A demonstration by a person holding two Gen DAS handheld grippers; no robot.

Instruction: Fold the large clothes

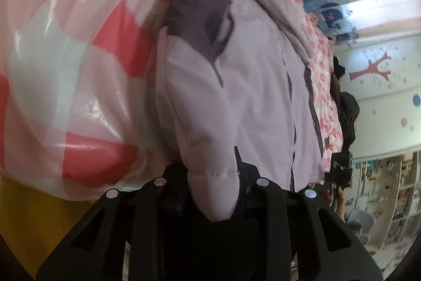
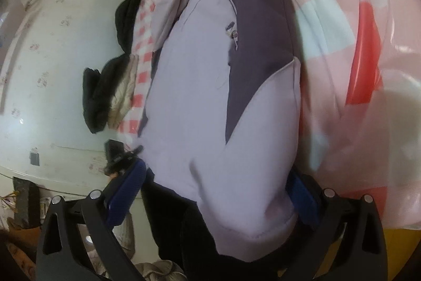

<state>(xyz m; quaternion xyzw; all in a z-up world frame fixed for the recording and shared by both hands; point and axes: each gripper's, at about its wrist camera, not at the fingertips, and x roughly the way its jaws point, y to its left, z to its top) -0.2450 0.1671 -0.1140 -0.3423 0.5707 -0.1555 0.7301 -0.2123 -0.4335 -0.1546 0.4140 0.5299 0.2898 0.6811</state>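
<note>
A lilac padded jacket (image 1: 252, 86) with dark grey panels lies on a pink, red and white checked bedcover (image 1: 79, 49). My left gripper (image 1: 213, 183) is shut on a lilac sleeve cuff (image 1: 215, 191) that bulges out between its black fingers. In the right wrist view the same jacket (image 2: 189, 86) fills the middle. My right gripper (image 2: 215, 188) has its blue-padded fingers (image 2: 126, 188) spread wide on either side of the other sleeve cuff (image 2: 252, 217), which lies between them.
A black garment (image 2: 97, 99) and a beige one lie at the bed's far edge. A second black garment (image 1: 347, 107) shows in the left wrist view. Shelves (image 1: 389, 191) and a wall with a red tree sticker (image 1: 368, 70) stand beyond the bed.
</note>
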